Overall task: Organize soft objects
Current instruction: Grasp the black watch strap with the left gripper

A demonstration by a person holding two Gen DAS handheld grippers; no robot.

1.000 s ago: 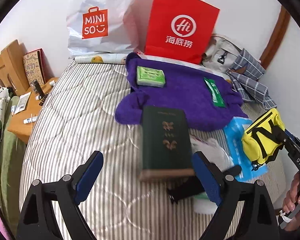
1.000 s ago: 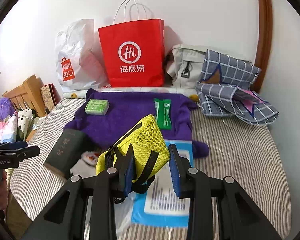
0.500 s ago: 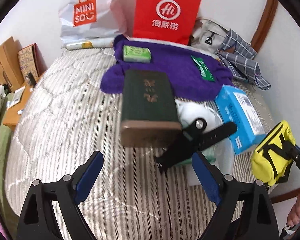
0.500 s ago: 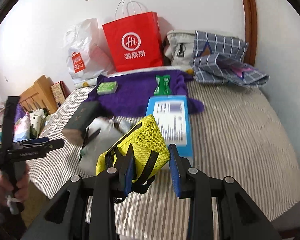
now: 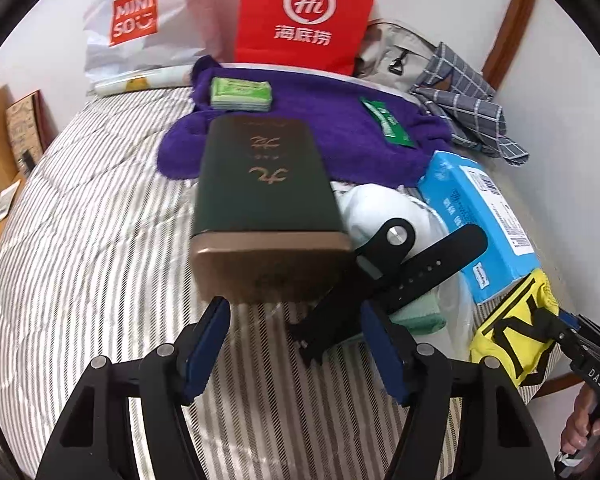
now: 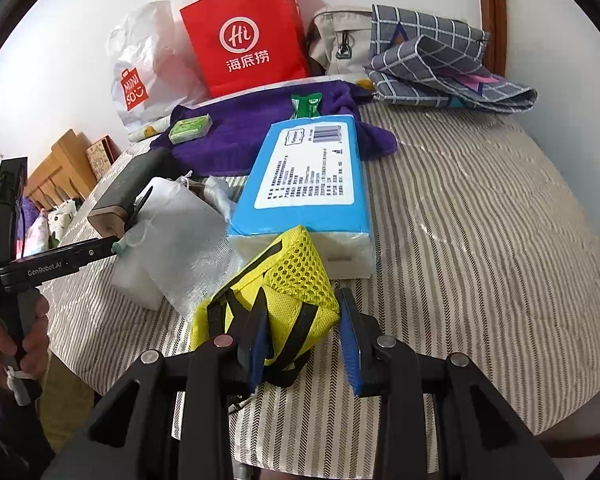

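The right tool (image 6: 304,344) squeezes the yellow mesh bag (image 6: 284,292), just in front of the blue tissue pack (image 6: 308,172). The left tool (image 5: 296,344) has been closing, holding nothing, near the green box (image 5: 264,188).

Even, soft daylight fills both views, with faint shadows only. Fisheye bending and dark corners frame them (the green box (image 5: 260,200) is motion-blurred).

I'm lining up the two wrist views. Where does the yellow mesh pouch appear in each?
Left wrist: yellow mesh pouch at lower right, held by the right gripper at the bed edge.
Right wrist: pouch bottom centre, between that gripper's fingers.
Shared landmark: blue tissue pack, just beyond the pouch in both.
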